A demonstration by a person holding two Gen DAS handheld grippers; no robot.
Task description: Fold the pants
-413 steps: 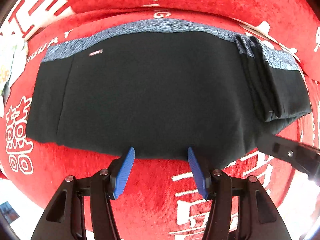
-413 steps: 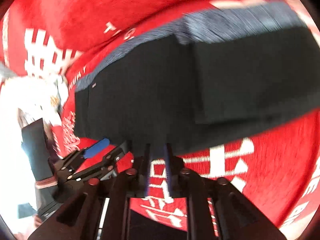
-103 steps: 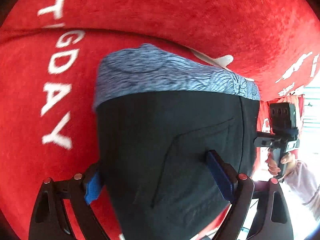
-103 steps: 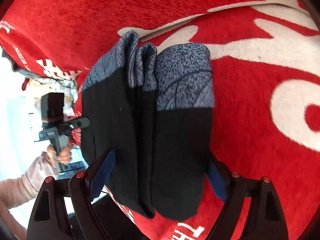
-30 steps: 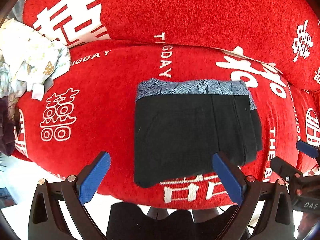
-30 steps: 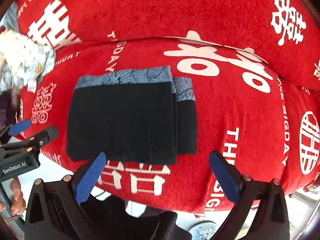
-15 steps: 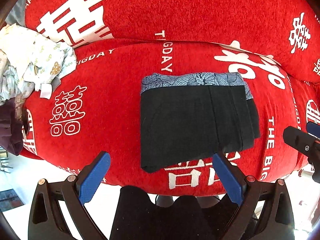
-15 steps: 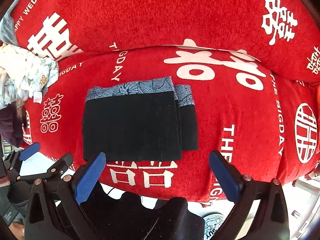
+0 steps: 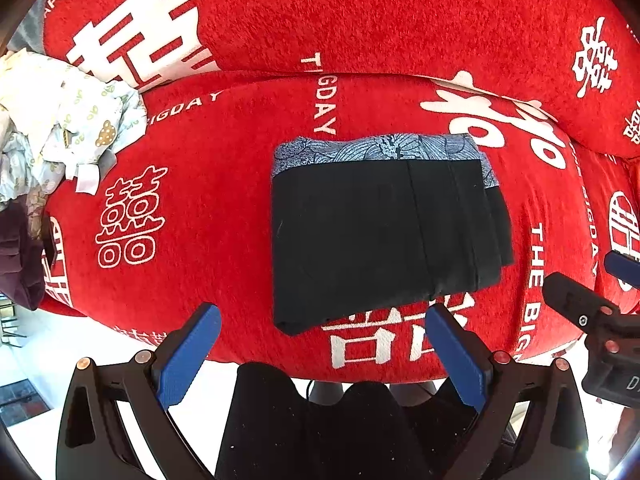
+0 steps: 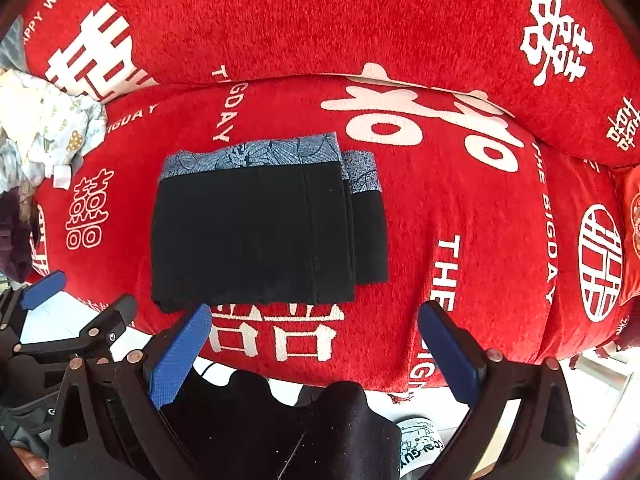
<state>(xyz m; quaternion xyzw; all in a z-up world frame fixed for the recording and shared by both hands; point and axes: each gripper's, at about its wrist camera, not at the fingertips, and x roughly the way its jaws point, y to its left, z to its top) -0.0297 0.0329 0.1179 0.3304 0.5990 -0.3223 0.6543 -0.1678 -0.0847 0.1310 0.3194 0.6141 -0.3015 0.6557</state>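
Item: pants (image 9: 384,236), black with a grey patterned waistband, laid folded in a compact rectangle on the red sofa seat (image 9: 208,184). Long axis is run crosswise to both tools. Left gripper (image 9: 324,352): spread wide, nothing held; the bundle is found just ahead of its tips. Right gripper (image 10: 316,344): likewise wide and empty; the bundle is found ahead and leftward. The left one seems nearer, though fisheye distortion makes this uncertain. Folding is judged complete.

- Left wrist cam sits back off the sofa's (image 9: 224,208) front edge, looking down at the seat.
- Right wrist cam, same deal from further right; both catch the folded pants (image 9: 380,236).
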